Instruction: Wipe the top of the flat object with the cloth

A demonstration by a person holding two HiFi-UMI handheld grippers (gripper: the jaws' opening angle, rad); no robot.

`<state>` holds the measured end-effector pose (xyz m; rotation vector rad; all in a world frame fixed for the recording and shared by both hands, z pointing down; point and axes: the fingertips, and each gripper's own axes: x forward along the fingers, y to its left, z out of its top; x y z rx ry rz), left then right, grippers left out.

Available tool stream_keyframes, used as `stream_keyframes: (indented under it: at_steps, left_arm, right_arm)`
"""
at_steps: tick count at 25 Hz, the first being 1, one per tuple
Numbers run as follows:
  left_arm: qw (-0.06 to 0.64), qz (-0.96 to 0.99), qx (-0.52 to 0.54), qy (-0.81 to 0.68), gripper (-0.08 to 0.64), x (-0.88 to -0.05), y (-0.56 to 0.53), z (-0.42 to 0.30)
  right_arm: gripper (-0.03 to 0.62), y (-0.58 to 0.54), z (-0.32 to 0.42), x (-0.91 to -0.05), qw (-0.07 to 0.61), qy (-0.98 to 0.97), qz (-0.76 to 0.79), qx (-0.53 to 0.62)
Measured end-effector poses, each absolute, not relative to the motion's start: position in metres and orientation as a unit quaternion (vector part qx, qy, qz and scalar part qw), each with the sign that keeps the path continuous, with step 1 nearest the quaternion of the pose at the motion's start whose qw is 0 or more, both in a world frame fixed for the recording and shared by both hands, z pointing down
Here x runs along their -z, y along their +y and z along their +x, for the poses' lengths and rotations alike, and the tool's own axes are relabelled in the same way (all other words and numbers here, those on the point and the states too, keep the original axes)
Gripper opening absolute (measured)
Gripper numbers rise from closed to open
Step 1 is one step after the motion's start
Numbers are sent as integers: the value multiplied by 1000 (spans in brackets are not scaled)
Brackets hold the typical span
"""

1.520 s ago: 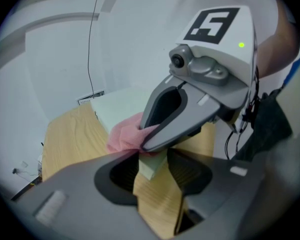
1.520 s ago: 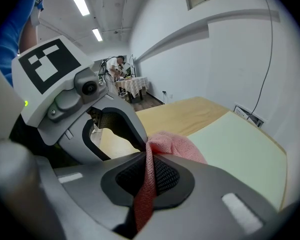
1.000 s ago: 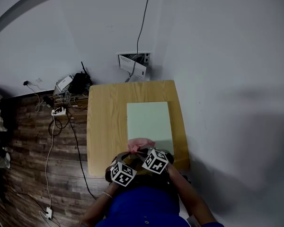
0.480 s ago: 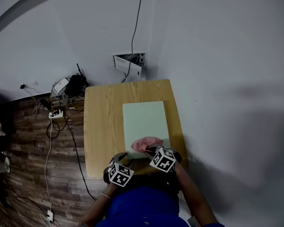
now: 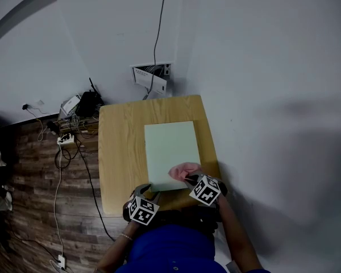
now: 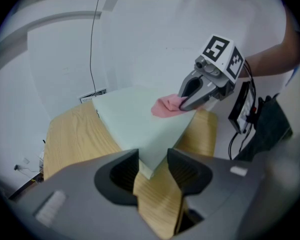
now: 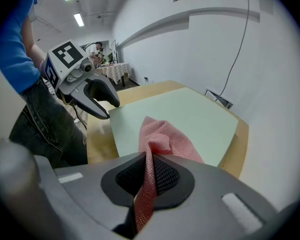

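- My right gripper (image 7: pixel 147 176) has its claw clamped tight on a fold of the pink mesh cloth (image 7: pixel 162 136). The loose end of the cloth lies on the pale green flat object (image 7: pixel 190 116), near its near right corner.
- My left gripper (image 6: pixel 152 166) has its claw parted and grips nothing. The near left corner of the flat object sits right at its mouth; I cannot tell whether it touches.
- The flat object lies on a wooden table (image 5: pixel 122 152), toward the right side, with bare wood to its left.
- Risk: only a thin fold is pinched, so I judge a hard drag could pull the cloth free or bunch it up.
- Risk: nothing clamps the flat object, so a firm stroke could slide it across the table.
- Risk: the cloth sits close to the right edge, and a stroke to the right would run off.
- Risk: the two grippers are near each other, so a leftward sweep along the near edge could knock them together.
- Open room: the far part of the flat object is bare, so strokes away from me look safest.
- A wall runs close along the table's right side.
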<state>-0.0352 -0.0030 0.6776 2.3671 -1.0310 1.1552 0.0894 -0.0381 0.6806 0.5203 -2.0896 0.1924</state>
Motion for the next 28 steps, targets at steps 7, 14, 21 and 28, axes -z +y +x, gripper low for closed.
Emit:
stream_keyframes:
  at_steps: [7, 14, 21, 28]
  left_arm:
    - [161, 825, -403, -361, 179, -678, -2, -36]
    - [167, 825, -401, -360, 179, -677, -4, -36]
    - [174, 821, -401, -366, 179, -675, -3, -41]
    - [179, 822, -384, -380, 176, -668, -7, -47]
  right_arm:
    - [15, -37, 109, -681, 468, -849, 227, -94]
    - [15, -38, 120, -681, 456, -846, 249, -116]
    - [15, -36, 125, -680, 458, -841, 260, -126]
    - [15, -37, 126, -681, 444, -840, 273, -148]
